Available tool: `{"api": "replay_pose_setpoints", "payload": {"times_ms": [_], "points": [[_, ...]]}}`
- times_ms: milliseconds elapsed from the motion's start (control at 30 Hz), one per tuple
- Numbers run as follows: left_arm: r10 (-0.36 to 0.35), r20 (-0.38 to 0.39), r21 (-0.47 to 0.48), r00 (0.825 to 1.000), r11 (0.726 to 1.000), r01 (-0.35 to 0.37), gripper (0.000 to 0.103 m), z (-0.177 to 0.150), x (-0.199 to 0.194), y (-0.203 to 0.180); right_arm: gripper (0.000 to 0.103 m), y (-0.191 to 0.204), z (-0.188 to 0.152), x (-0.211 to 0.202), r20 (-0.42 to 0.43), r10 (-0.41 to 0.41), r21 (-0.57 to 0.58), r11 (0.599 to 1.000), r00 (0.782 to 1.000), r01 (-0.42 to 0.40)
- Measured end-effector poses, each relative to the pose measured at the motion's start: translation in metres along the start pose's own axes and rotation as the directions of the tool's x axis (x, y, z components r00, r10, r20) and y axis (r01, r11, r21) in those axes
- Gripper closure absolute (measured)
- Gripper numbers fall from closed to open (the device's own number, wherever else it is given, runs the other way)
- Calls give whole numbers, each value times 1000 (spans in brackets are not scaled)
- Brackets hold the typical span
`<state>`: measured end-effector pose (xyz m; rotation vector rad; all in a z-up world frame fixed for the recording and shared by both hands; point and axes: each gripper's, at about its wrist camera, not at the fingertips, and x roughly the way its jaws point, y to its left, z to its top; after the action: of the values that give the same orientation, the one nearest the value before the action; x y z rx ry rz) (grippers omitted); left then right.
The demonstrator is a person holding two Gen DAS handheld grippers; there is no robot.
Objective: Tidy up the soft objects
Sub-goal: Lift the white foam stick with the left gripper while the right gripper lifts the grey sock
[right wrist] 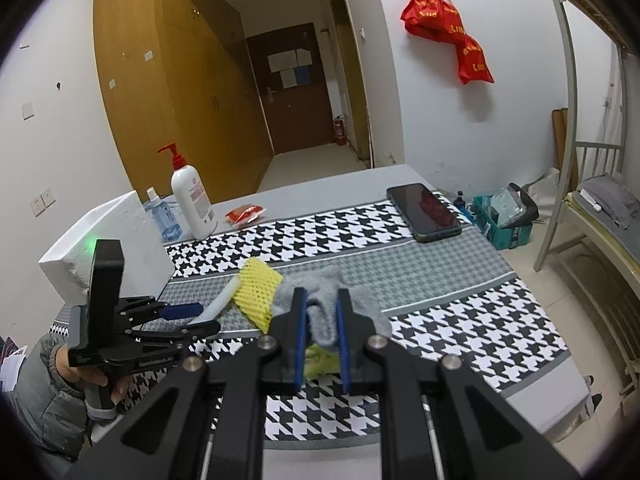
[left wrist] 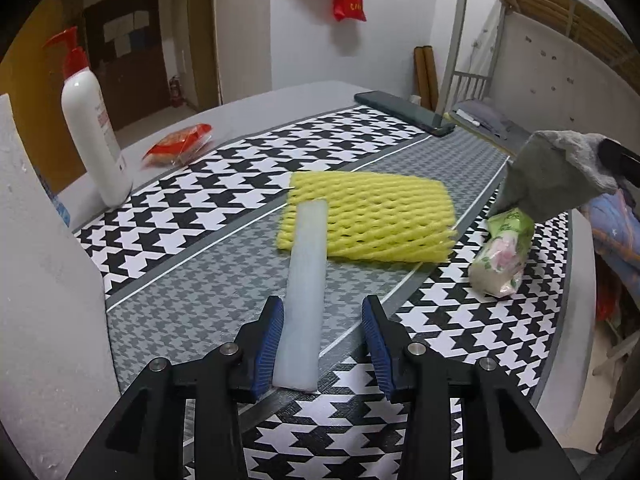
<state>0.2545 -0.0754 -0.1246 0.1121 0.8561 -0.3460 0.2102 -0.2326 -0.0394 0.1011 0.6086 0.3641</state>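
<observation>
Foam strip (left wrist: 305, 292) lies w/ far end on mesh pad (left wrist: 370, 216); tissue pack (left wrist: 502, 254) right, pump bottle (left wrist: 94, 128) far left.

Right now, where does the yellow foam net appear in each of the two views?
Left wrist view: the yellow foam net lies flat at the centre, beyond the open left tool, with the white foam strip overlapping its left edge.
Right wrist view: left of centre, partly hidden by the gray sock that the right tool holds.
Shared landmark: the white pump bottle.
</observation>
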Motion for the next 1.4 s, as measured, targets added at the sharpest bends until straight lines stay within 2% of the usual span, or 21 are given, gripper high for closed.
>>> {"api": "replay_pose_setpoints", "payload": {"times_ms": [167,200,267,367,467,833,967,1200,1300,1400], "points": [[12,-16,-17,1000,1000,-12,61,0,4,4,86,-2,1,-1,7,-2,1,1000,1000,2],[18,-16,-16,1000,1000,-18,64,0,4,4,86,-2,1,-1,8,-3,2,1000,1000,3],[44,-17,-15,999,999,-44,82,1,5,4,86,-3,1,-2,9,-3,5,1000,1000,3],[38,-15,-22,999,999,-38,86,1,4,7,86,-3,3,-3,13,-3,6,1000,1000,3],[26,1,-24,1000,999,-26,87,4,0,7,86,-3,6,-6,24,3,9,1000,1000,-4],[30,135,11,990,999,-32,87,16,-54,-8,86,7,24,-27,95,16,-17,1000,995,-14],[24,175,4,984,1000,-25,87,21,-68,-9,86,14,28,-29,115,32,-22,999,993,-29],[29,268,-6,963,1000,-28,87,27,-98,-6,86,26,32,-24,125,37,-26,999,991,-34],[51,289,-23,956,999,-46,87,26,-106,-5,86,31,31,-25,138,40,-29,999,990,-36],[32,286,-35,958,999,-23,87,26,-115,-5,86,34,33,-22,128,56,-18,998,990,-54]]}}
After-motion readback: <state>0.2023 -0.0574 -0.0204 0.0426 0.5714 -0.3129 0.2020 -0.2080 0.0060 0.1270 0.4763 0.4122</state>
